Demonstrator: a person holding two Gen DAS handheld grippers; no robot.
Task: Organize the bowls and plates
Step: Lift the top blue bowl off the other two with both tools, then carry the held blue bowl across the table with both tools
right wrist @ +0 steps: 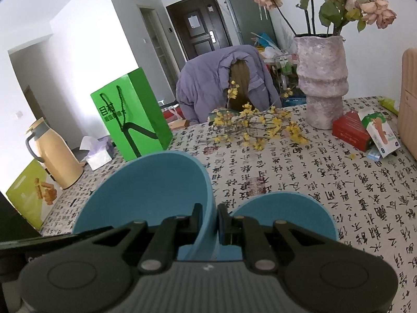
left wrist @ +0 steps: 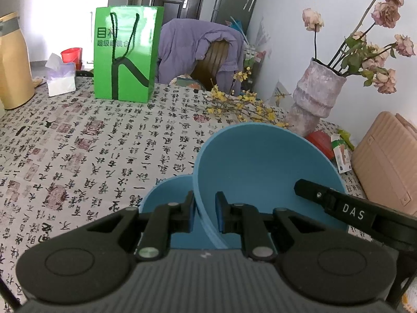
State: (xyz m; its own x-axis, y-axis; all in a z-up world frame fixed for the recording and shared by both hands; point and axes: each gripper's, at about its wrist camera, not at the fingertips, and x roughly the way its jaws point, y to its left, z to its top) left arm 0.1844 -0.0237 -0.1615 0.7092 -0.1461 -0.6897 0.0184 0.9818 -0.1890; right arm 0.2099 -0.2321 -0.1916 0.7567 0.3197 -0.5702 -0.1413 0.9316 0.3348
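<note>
I have both grippers clamped on the same large blue bowl (left wrist: 263,167), one on each side of its rim. My left gripper (left wrist: 204,212) pinches the bowl's near-left wall, one pad inside and one outside, and the bowl tilts up with its open side turned toward the camera. From the left wrist view, the right gripper's black finger marked DAS (left wrist: 351,208) reaches in over the bowl's right edge. My right gripper (right wrist: 209,221) is closed on the bowl's right wall, with the bowl (right wrist: 148,190) filling the left half of that view. A smaller blue bowl (right wrist: 284,214) sits on the table just beside the large one; in the left wrist view it (left wrist: 169,195) shows partly behind the left fingers. The table wears a cloth printed with calligraphy (left wrist: 104,151). Further back stand a green paper bag (left wrist: 127,54), a pink vase of dried roses (right wrist: 322,78), yellow flower sprigs (right wrist: 258,125), a tissue box (left wrist: 61,83) and a beige thermos jug (right wrist: 56,154).
</note>
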